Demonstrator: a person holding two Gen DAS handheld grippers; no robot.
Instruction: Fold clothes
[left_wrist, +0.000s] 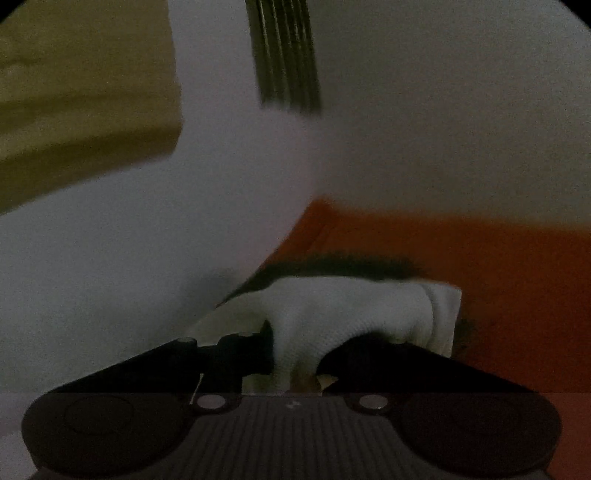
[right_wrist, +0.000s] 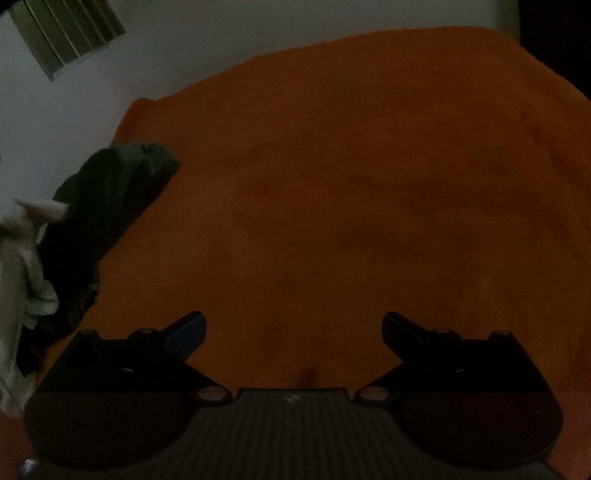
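Note:
My left gripper (left_wrist: 295, 354) is shut on a white knitted garment (left_wrist: 354, 310), which bunches up between and over the black fingers. The cloth is lifted in front of the camera, above the orange bed cover (left_wrist: 461, 266). In the right wrist view my right gripper (right_wrist: 293, 328) stands wide open with nothing between its fingers, low over the orange bed cover (right_wrist: 332, 184). At the left edge of that view hangs part of the white garment (right_wrist: 22, 266), next to a dark pile of clothes (right_wrist: 99, 206) on the bed's left side.
A white wall (left_wrist: 184, 221) rises behind the bed, with a slatted window (right_wrist: 66, 29) and an olive-yellow curtain or panel (left_wrist: 81, 92) on it. The scene is dim and the left view is motion-blurred.

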